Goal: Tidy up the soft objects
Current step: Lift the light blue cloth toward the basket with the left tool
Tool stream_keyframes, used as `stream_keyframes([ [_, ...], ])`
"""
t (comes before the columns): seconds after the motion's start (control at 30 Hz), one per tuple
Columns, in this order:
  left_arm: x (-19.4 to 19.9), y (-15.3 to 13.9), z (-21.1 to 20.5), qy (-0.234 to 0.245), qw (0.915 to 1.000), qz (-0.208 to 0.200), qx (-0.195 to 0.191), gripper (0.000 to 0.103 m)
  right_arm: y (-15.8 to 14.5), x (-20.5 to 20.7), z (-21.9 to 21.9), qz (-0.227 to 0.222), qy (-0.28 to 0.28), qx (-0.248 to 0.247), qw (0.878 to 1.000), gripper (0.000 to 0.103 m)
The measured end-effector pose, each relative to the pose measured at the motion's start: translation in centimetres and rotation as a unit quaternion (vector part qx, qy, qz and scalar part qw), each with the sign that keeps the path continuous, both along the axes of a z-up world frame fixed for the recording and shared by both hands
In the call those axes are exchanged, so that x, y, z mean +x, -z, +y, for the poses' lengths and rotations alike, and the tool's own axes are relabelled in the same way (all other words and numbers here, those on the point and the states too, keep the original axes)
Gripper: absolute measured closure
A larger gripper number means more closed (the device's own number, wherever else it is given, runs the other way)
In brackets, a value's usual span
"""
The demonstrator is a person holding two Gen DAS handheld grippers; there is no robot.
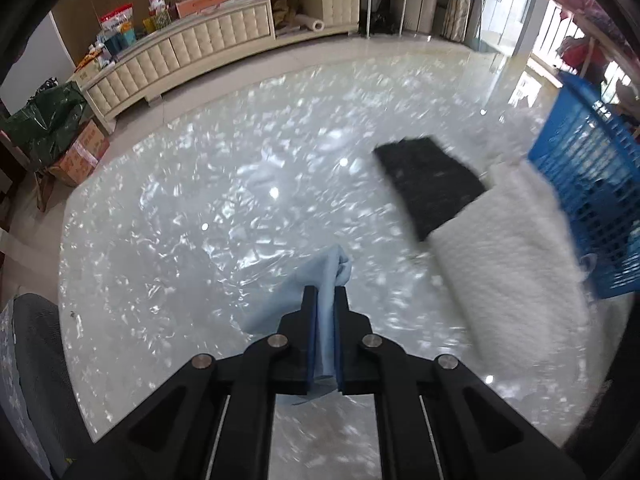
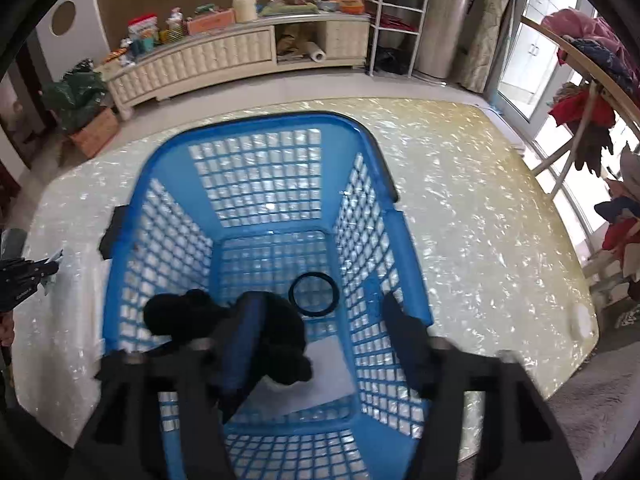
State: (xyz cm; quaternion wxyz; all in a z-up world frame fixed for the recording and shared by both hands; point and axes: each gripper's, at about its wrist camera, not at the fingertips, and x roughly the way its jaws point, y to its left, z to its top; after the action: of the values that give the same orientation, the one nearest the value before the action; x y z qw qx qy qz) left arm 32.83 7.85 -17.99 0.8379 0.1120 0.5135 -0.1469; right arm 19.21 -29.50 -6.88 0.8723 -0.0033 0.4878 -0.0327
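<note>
Table: one, with a shiny mother-of-pearl top, filling the middle of both views.
Basket: one blue plastic lattice basket, centre of the right wrist view; its corner shows at the right edge of the left wrist view.
White fluffy cloths: one, lower right of the left wrist view, lying on the table against the basket.
Black cloths on the table: one, right of centre, its near end touching the white cloth.
Black soft items in the basket: one dark lump, bottom centre, partly behind a finger.
Black rings: one on the basket floor, just beside the lump.
Light blue cloths: one, lower centre.
Left gripper: jaws clamped on the light blue cloth, which hangs down between them.
Right gripper: jaws spread wide over the basket, nothing gripped.
</note>
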Motion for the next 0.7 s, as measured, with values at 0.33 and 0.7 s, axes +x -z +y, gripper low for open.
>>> stream_keyframes([
  [0.33, -6.2, -7.8, -3.3, 0.021, 0.9978, -0.046, -0.042, 0.097, -2.2, -3.6, 2.1, -0.039, -0.031, 0.016, 0.999, 0.000],
  [0.7, -11.9, -12.9, -8.8, 0.065, 0.9932, -0.070, -0.067, 0.097, -3.3, -7.1, 3.3, -0.057, -0.061, 0.026, 0.996, 0.000],
])
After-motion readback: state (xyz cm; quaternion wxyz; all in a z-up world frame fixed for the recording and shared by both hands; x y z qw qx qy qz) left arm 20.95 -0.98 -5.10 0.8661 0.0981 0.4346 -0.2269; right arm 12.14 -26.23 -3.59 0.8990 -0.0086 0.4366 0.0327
